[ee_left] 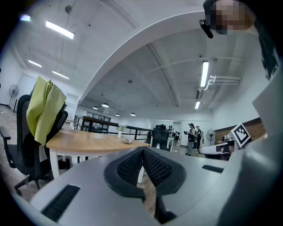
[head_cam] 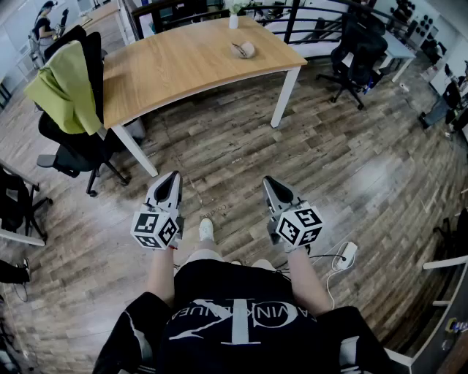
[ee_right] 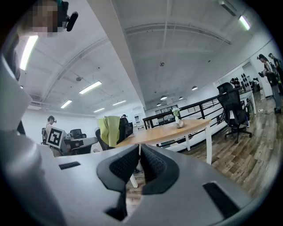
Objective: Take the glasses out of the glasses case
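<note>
A small pale glasses case (head_cam: 243, 50) lies near the far right end of the wooden table (head_cam: 175, 66), well ahead of me. It shows small in the left gripper view (ee_left: 128, 141) and in the right gripper view (ee_right: 180, 125). I hold both grippers level at waist height over the wooden floor, far short of the table. The left gripper (head_cam: 174, 177) is shut with nothing between its fingers, its black pads (ee_left: 132, 165) meeting at the tip. The right gripper (head_cam: 268, 182) is shut and empty too, pads (ee_right: 152, 165) together.
A black office chair draped with a green jacket (head_cam: 67, 88) stands at the table's left end. Another black chair (head_cam: 356, 50) is at the far right. A small white vase (head_cam: 233, 20) stands behind the case. A white adapter with cable (head_cam: 345, 254) lies on the floor at my right.
</note>
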Tool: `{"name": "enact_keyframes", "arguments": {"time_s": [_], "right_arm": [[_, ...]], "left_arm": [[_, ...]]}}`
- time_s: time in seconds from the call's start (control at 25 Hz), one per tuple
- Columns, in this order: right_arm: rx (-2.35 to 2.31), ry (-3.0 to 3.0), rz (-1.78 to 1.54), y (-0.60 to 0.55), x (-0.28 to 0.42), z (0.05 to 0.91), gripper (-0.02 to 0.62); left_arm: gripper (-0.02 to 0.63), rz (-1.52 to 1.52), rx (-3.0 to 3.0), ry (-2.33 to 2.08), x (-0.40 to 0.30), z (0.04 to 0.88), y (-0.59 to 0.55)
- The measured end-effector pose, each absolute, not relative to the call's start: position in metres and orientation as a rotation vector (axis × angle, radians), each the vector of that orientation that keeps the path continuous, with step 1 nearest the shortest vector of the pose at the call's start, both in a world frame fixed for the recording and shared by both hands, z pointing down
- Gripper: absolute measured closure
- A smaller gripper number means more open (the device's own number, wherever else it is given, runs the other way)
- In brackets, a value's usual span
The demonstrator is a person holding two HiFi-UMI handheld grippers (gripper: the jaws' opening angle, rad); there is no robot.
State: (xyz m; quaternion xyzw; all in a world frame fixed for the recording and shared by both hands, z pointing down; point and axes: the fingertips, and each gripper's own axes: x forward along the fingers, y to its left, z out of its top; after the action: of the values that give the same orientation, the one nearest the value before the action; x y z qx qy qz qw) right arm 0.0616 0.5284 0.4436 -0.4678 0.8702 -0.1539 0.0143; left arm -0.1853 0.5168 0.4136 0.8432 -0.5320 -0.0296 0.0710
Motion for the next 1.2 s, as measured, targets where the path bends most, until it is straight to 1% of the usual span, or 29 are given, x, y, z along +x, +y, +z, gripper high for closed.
{"name": "enact_keyframes", "arguments": {"time_s": [0.88, 1.2], "right_arm": [[-1.488, 2.662, -0.486, 0.493, 0.08, 0.446, 0.56], [-1.546, 2.604, -0.508, 0.442, 0.101, 0.45, 0.558]], "left_arm": [[0.591, -0.098, 2.572, -1.585, -0.166, 0.41, 0.48], [0.591, -0.083, 2.579, -1.533, -0.151, 0.416, 0.422]]}}
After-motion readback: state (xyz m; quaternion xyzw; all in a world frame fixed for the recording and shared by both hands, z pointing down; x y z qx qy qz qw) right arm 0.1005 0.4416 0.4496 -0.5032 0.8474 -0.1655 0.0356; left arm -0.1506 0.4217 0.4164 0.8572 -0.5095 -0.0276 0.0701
